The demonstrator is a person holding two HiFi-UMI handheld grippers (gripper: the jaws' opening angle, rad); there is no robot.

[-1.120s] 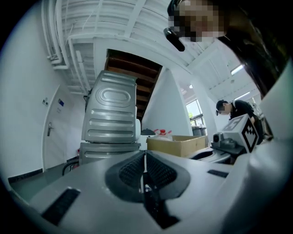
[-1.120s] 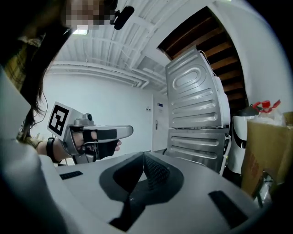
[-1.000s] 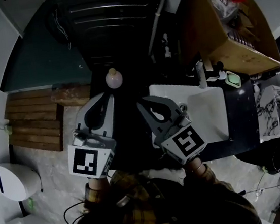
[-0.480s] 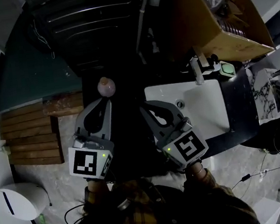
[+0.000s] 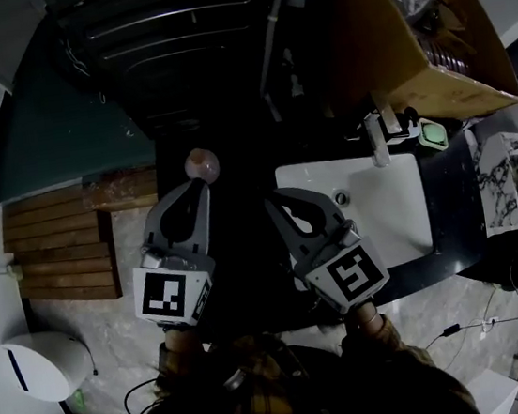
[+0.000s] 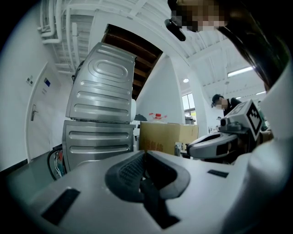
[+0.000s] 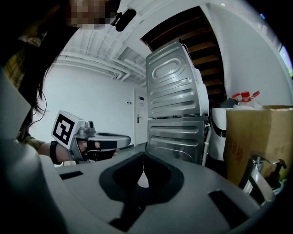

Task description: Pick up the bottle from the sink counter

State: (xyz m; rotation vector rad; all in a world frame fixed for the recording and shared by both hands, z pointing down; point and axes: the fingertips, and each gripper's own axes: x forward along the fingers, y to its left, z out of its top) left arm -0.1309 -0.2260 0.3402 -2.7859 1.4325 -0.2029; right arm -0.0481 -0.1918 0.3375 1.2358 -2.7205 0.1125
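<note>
Grippers: two are counted, each carrying one marker cube; the left gripper (image 5: pixel 201 186) and the right gripper (image 5: pixel 272 199) are held side by side, a little apart.
Left gripper state: its jaws are seen pressed together in its own view, and nothing is held.
Right gripper state: its jaws are closed tip to tip in its own view, with nothing between them.
Bottle: one bottle (image 7: pixel 276 170), seemingly a dark pump dispenser, is seen just beside the faucet (image 7: pixel 255 176) behind the sink, well apart from both grippers.
Other counts: one white sink (image 5: pixel 387 208), one faucet, one cardboard box (image 5: pixel 410 58), two metal machines (image 6: pixel 103 91) stacked one on the other, and one round pale thing (image 5: pixel 201 164) just off the left gripper's tip.
Head view only: the sink basin, the wooden slats (image 5: pixel 61 246) and the pale stone floor (image 5: pixel 94 318) are shown.
Left gripper view only: a person (image 6: pixel 221 104) is seen far off.
Right gripper view only: a white door (image 7: pixel 139 119) is shown.
Surface: the sink is set into a dark tabletop (image 5: pixel 450 223).
Room: white walls and a white ceiling with pipes are seen.
</note>
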